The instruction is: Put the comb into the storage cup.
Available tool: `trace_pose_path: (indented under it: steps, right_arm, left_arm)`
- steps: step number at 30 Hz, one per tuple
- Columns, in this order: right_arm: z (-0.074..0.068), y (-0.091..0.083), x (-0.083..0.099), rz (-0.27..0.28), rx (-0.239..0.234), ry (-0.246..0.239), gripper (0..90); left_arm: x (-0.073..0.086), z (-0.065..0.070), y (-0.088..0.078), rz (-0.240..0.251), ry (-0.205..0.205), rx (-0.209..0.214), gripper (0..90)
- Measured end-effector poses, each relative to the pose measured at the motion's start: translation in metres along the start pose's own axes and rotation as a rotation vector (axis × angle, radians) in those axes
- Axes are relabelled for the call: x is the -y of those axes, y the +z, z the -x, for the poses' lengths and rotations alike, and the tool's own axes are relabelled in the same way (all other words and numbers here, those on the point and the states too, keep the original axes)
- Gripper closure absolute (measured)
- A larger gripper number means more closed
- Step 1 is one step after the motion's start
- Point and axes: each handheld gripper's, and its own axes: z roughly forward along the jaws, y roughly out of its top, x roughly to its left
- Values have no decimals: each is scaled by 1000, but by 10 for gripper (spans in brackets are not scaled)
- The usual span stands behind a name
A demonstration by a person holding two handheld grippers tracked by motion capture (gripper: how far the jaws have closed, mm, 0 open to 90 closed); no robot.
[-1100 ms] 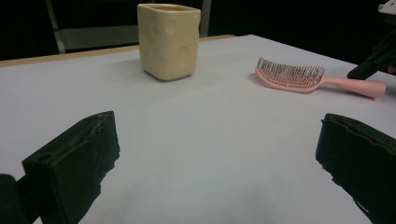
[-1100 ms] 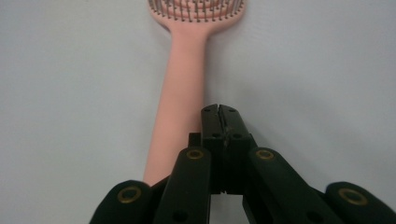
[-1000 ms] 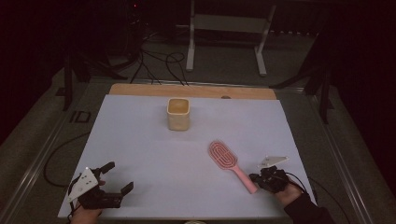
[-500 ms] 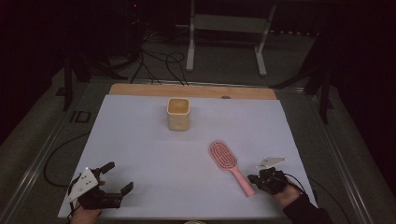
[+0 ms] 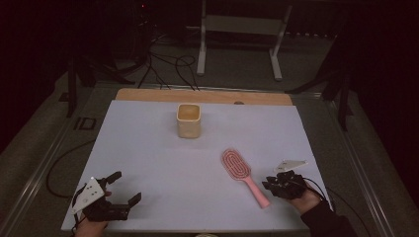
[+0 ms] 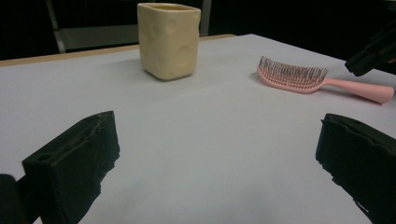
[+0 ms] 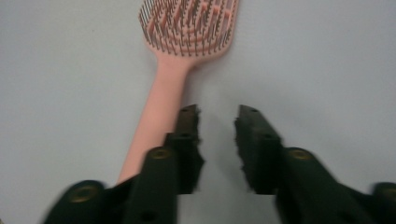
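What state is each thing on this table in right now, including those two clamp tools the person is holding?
Pink hairbrush: lying flat on the white table, bristles up, held by nothing.
Yellow cup: upright, apparently empty, standing apart from the brush.
Left hand-held gripper: jaws wide open, nothing between them.
Right hand-held gripper: jaws have just been opening, now partly open; empty, with the brush handle just outside one jaw.

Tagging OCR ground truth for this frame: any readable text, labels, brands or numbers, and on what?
None readable.
Cream cup: dimpled surface, no print.
Pink hairbrush: no brand mark visible.
White table sheet: plain.
Grey plate on the left gripper: small dots, too small to read as text.
Dark mark on the floor left of the table: blurred, unreadable.
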Motion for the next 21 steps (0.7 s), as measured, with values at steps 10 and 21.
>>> trace_pose_path:
  steps: [10,21]
  right_arm:
    - [-4,0,-11,-2,-4,19,256]
    - [-18,3,-21,-32,-20,-5,76]
  left_arm:
    - [0,0,0,-2,1,-1,4]
    - [0,0,0,-2,0,-3,3]
